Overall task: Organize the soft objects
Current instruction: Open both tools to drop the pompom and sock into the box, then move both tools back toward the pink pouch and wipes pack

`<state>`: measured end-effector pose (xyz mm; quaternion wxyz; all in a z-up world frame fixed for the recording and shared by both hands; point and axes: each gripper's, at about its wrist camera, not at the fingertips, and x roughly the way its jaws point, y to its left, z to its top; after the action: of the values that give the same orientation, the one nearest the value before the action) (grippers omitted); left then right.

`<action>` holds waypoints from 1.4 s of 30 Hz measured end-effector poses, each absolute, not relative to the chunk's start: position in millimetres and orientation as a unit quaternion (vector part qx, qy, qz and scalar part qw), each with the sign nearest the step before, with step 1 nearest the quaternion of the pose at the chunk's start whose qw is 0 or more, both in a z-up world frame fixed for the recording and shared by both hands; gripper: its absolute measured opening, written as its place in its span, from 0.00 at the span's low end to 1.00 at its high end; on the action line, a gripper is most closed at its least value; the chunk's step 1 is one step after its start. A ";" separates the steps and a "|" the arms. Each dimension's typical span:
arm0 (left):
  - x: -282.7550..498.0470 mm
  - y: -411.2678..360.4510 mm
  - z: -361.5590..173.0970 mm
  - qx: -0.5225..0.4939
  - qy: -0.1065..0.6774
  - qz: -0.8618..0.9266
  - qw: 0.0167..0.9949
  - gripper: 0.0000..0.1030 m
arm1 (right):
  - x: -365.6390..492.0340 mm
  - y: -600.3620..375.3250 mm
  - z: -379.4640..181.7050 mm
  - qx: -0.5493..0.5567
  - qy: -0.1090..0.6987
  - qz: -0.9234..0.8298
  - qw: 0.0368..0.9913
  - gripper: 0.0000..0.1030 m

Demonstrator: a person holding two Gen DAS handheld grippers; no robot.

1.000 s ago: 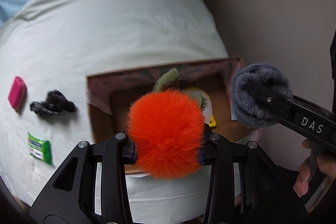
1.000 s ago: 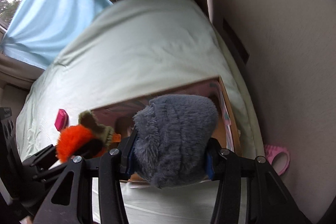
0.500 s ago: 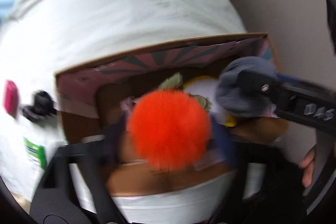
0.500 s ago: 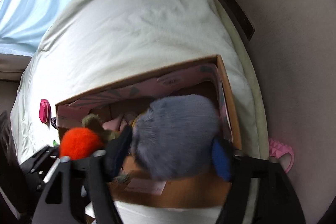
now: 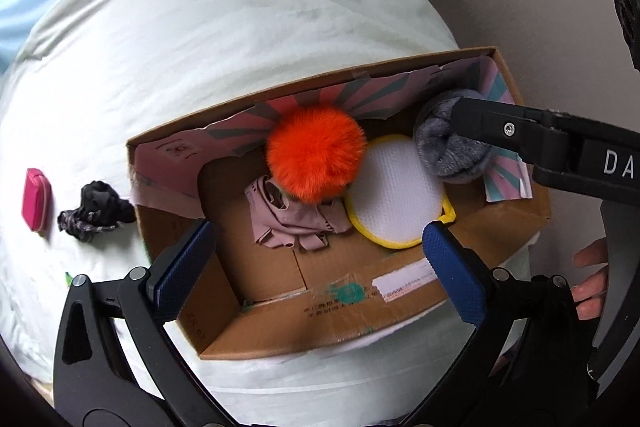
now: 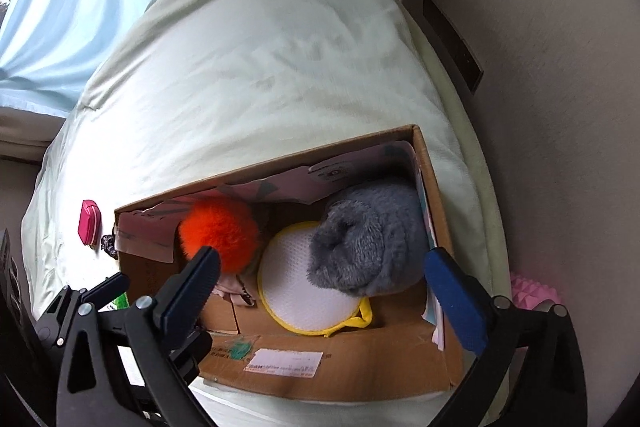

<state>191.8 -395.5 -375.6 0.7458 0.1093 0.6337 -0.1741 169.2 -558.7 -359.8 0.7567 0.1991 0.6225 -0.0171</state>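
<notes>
Nearest the viewer, the left gripper (image 5: 316,263) stands with its jaws spread wide and empty above the near wall of the cardboard box (image 5: 320,323); a second ago it was clamped on the orange pom-pom (image 5: 316,155), which now lies inside the box against the far wall, partly on a crumpled mauve garment (image 5: 292,223). The right gripper (image 6: 324,291) is likewise open and empty, where a second ago it gripped the grey plush bundle (image 6: 368,235); that bundle now rests in the right end of the box, overlapping the white round pad with yellow trim (image 6: 296,287). Both soft items therefore appear delivered, and this step of the task looks complete. Readable writing is limited: white letters "DA" show on the right gripper's body in the left wrist view, cut off at the frame edge; a white label (image 6: 284,361) and small print on the box front are too small to read. Farther out on the bed (image 5: 200,47), left of the box, a black fabric item (image 5: 96,211) and a pink pouch (image 5: 37,203) remain unsorted.
</notes>
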 end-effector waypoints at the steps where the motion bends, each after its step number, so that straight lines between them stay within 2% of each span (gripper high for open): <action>1: 191.1 -394.7 -371.8 0.109 0.630 -0.174 0.749 1.00 | 167.5 -556.6 -354.9 0.194 0.622 -0.019 0.758 0.99; 15: 166.5 -320.8 -274.1 0.071 0.563 -0.173 0.805 1.00 | 136.3 -513.6 -259.3 0.150 0.571 -0.013 0.807 0.99; 29: 109.0 -153.1 -149.2 0.018 0.467 -0.151 0.871 1.00 | 81.2 -377.9 -123.8 0.105 0.470 0.018 0.876 0.99; 35: 81.3 -74.1 -118.9 0.017 0.424 -0.119 0.898 1.00 | 59.5 -316.6 -95.8 0.096 0.447 0.053 0.888 0.99; 42: 57.6 -1.0 -107.4 0.001 0.403 -0.098 0.910 1.00 | 35.8 -265.8 -89.0 0.081 0.423 0.057 0.901 0.99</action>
<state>57.6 -1.0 -107.4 0.9097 0.0011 0.4034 -0.0982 35.8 -265.8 -89.0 0.9009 0.0806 0.4227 0.0570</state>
